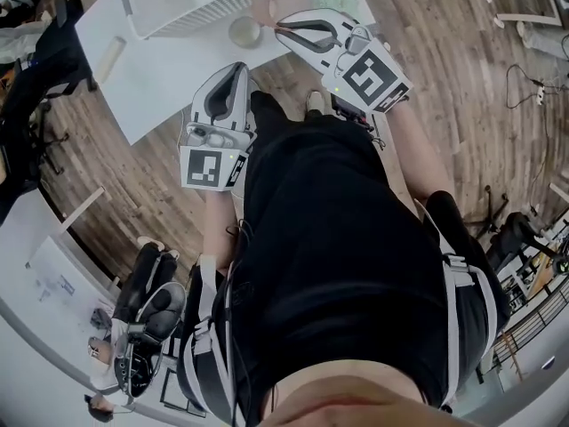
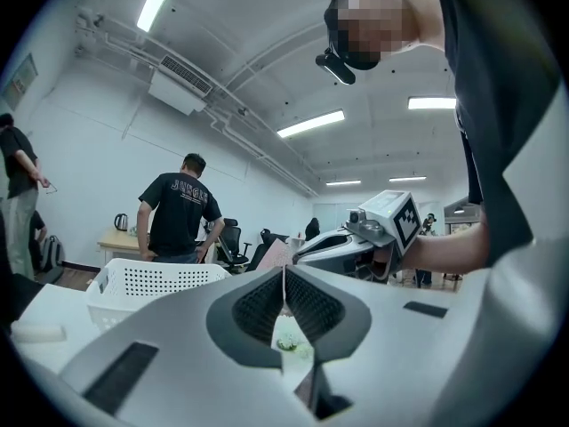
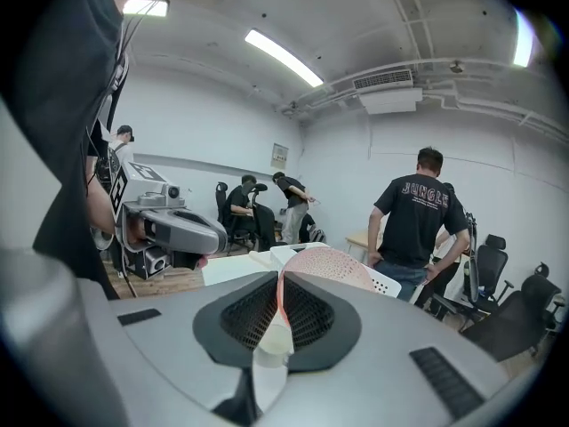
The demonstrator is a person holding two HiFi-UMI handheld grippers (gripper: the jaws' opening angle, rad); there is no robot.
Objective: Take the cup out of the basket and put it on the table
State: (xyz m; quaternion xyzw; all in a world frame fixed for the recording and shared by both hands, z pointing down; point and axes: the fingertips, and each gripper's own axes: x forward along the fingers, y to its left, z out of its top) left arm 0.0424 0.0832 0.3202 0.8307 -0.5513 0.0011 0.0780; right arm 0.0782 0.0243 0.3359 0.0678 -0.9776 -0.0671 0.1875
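Though half hidden behind jaws, likely pink cup [image 3: 327, 265] in closed right tool [image 3: 281, 283]; left tool [image 2: 284, 285] closed.

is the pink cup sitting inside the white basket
No, the right gripper pinches the pink cup by its rim, beside the white basket.

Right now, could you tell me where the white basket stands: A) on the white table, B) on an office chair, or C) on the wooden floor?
A: in the head view the white basket sits on top of the white table, with the wooden floor showing only around the table's edges.
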